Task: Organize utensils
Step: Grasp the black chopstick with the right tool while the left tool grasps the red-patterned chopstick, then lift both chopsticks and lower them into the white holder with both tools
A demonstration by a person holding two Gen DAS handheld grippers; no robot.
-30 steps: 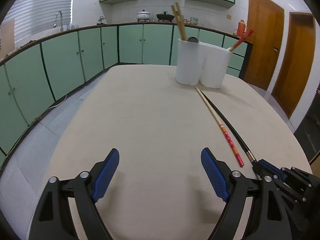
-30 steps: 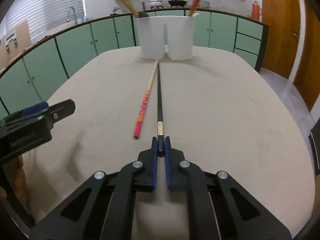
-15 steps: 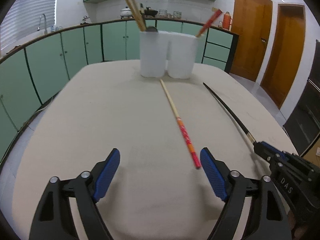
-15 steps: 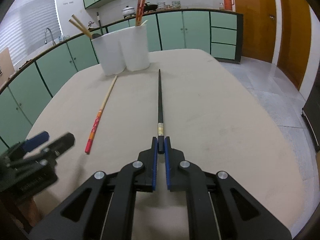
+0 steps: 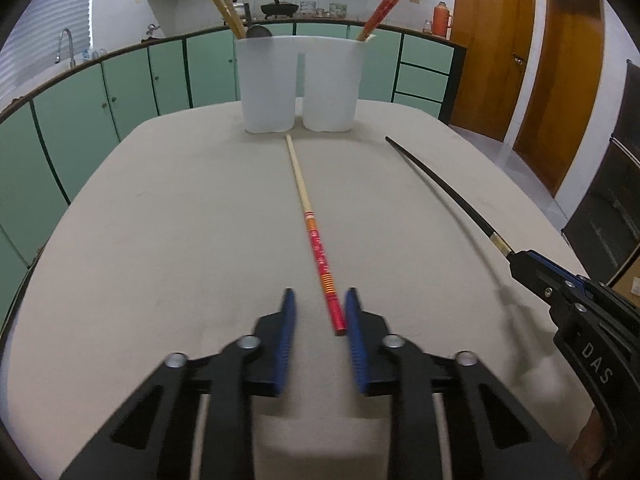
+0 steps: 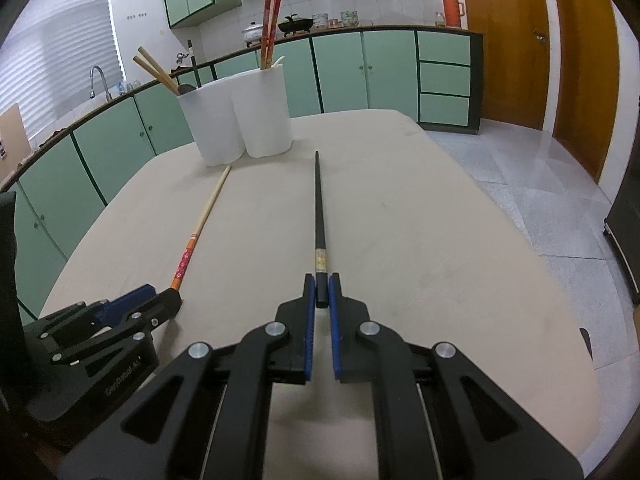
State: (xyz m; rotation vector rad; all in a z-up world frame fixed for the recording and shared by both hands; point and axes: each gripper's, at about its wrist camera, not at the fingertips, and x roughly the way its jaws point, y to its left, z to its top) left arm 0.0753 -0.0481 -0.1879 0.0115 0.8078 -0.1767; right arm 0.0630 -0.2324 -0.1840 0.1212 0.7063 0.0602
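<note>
A red-and-wood chopstick (image 5: pixel 310 222) lies on the beige table, pointing at the white two-cup utensil holder (image 5: pixel 298 84). My left gripper (image 5: pixel 319 306) straddles its red end, jaws partly closed and blurred, the right pad touching it. My right gripper (image 6: pixel 321 284) is shut on the thick end of a black chopstick (image 6: pixel 319 204), held just above the table. The red chopstick (image 6: pixel 200 226) and holder (image 6: pixel 236 120) also show in the right wrist view. The holder has wooden chopsticks and a dark spoon in its left cup, red chopsticks in its right.
The beige table (image 5: pixel 160 240) has rounded edges. Green kitchen cabinets (image 5: pixel 100 108) run behind and to the left. Tiled floor (image 6: pixel 540 184) and wooden doors (image 5: pixel 492 52) lie to the right.
My left gripper moved right over the red chopstick's end and its jaws narrowed from wide open. My right gripper carried the black chopstick right and away from the red one.
</note>
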